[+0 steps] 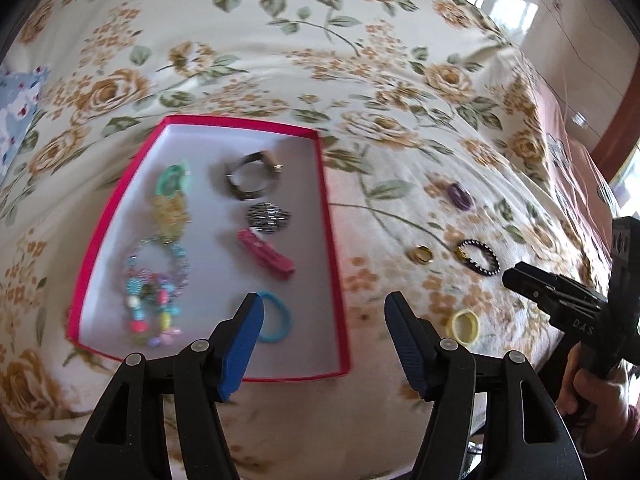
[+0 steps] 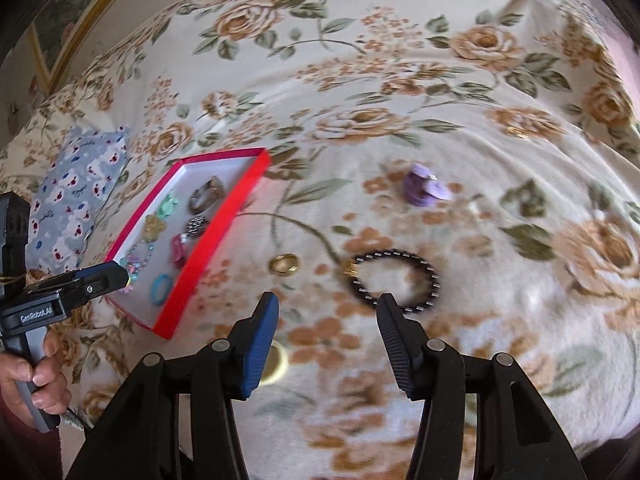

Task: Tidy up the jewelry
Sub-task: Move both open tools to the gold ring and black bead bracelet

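- The left tongs (image 1: 324,316) stand with jaws spread wide and hold nothing; they hover over the near right edge of the red box (image 1: 332,264).
- The right tongs (image 2: 326,320) also stand with jaws apart and empty, above the floral bedspread (image 2: 400,80).
- The red box lies on the bed, lid off, white inside. It holds a blue hair tie (image 1: 276,322) at the near end, a pink hair clip (image 1: 266,254), a black-and-white patterned disc (image 1: 269,216), a dark bangle (image 1: 252,176), a green ring-shaped piece (image 1: 173,180), a yellow lacy piece (image 1: 170,214) and a multicoloured bead bracelet (image 1: 154,280).
- Outside the box, on the bedspread, lie four loose items:
- a gold ring (image 2: 285,265), near the box's right wall;
- a black beaded bracelet (image 2: 394,280), to the right of the gold ring; the right tongs' right finger overlaps its near edge in the right wrist view;
- a purple piece (image 2: 424,190), farther back, blurred;
- a yellow hair tie (image 1: 464,326), nearest the person, partly hidden behind the right tongs' left finger in the right wrist view.
- A blue patterned pillow (image 2: 76,200) lies beyond the box's far left side.
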